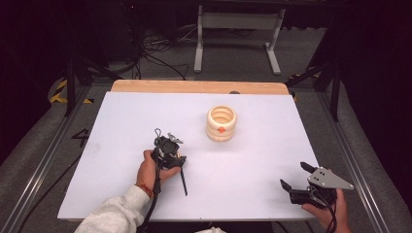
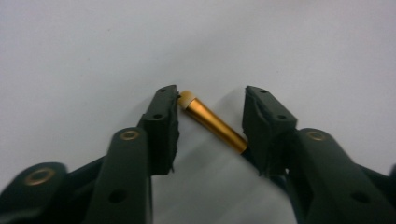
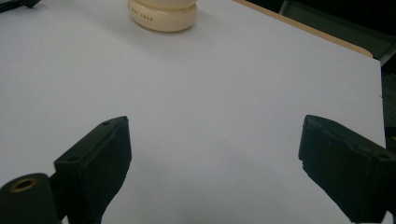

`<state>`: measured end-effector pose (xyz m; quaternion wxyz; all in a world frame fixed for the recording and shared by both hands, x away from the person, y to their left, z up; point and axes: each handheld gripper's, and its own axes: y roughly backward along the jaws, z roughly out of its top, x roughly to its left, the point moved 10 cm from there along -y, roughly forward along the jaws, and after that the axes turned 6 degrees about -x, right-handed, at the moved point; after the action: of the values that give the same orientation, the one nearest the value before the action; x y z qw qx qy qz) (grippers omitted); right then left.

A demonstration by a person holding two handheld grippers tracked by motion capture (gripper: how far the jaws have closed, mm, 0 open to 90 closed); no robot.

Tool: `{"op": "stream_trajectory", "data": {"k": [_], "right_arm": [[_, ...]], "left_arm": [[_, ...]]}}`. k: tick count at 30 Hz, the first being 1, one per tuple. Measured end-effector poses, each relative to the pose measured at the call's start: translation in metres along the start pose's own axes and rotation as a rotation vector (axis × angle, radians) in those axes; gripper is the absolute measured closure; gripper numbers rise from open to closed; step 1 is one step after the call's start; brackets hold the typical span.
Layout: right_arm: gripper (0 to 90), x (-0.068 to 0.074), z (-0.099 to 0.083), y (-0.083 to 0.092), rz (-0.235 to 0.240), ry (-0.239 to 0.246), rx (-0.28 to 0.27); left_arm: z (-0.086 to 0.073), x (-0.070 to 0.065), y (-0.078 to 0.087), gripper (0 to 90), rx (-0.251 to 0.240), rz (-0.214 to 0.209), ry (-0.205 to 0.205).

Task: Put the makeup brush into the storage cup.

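Observation:
A slim tool with a gold barrel (image 2: 215,124), a white tip and a black handle (image 1: 184,182) lies on the white tabletop (image 1: 121,145). My left gripper (image 1: 171,156) points down over it, and the gold barrel lies slantwise between the jaws (image 2: 210,93). The white tip touches the left jaw, and the barrel's other end runs under the right jaw. The pads stand apart and do not squeeze it. My right gripper (image 1: 296,175) rests near the table's front right corner, jaws wide with nothing in them (image 3: 215,154).
A cream ribbed round holder (image 1: 221,124) with an orange mark stands upright at the table's middle back; its base (image 3: 163,14) lies ahead of my right gripper. A wooden edge (image 1: 199,86) runs along the far side. Dark floor, cables and a desk frame lie beyond.

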<state>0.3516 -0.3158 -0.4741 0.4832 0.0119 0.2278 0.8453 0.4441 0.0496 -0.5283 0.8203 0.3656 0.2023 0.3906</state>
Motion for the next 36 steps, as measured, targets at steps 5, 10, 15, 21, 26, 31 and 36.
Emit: {"op": "stream_trajectory", "data": {"k": [5,10,15,21,26,31,36], "right_arm": [[10.1,0.0,0.0,0.0,0.003,0.001,0.002],[10.2,0.0,0.0,-0.001,0.003,0.0,0.004],[10.2,0.001,-0.001,-0.001,0.004,0.003,0.009],[10.2,-0.001,-0.001,-0.001,-0.001,-0.004,0.009],[10.2,-0.001,-0.002,-0.001,0.0,-0.005,0.016],[10.3,-0.001,-0.003,-0.001,0.007,-0.006,0.024],[10.7,0.0,-0.005,-0.003,0.016,-0.01,0.04]], "left_arm": [[0.0,-0.001,0.0,69.0,0.0,0.002,-0.023],[-0.001,-0.003,0.001,82.5,-0.005,-0.017,-0.045],[-0.001,-0.003,0.001,84.7,0.002,-0.017,-0.07],[-0.001,-0.003,0.002,84.8,0.013,-0.043,-0.085],[-0.002,-0.004,0.004,72.6,0.035,-0.073,-0.091],[-0.009,-0.006,0.011,67.4,0.111,-0.138,-0.126],[-0.01,-0.006,0.012,73.2,0.153,-0.122,-0.173]]}}
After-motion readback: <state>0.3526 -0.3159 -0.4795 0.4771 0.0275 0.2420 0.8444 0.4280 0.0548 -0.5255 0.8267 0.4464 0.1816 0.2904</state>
